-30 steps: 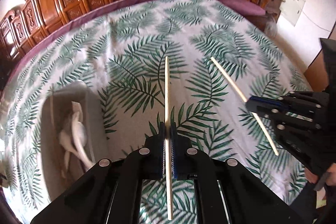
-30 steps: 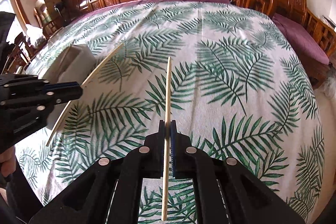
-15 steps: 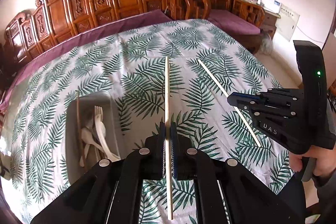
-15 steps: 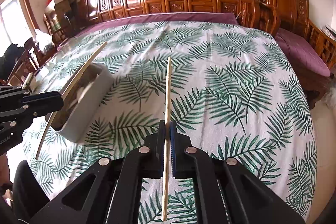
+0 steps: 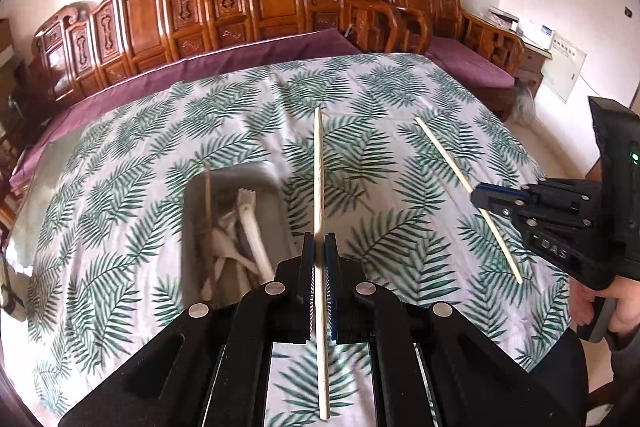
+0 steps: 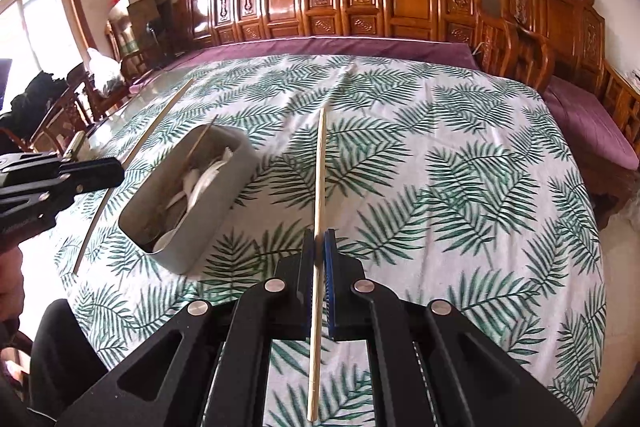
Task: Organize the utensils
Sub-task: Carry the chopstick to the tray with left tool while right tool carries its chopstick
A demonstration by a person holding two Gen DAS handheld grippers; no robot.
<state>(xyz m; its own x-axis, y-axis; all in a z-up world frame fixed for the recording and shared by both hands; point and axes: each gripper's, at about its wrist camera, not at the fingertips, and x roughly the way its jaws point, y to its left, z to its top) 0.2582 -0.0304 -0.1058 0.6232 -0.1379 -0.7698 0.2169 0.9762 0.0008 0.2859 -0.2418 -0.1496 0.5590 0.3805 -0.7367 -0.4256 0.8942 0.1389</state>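
Raised slim wooden chopsticks point(image 5: 319, 163), grey oblong bin point(image 6: 208, 163)

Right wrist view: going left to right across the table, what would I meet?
Left hand-held gripper with its chopstick → grey bin of white utensils → chopstick clamped in the right hand-held gripper → bare leaf-print cloth.

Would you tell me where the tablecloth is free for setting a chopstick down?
Free: the leaf-print tablecloth right of the grey bin, up to the purple bench cushion. Crowded: inside the bin, among the white utensils.
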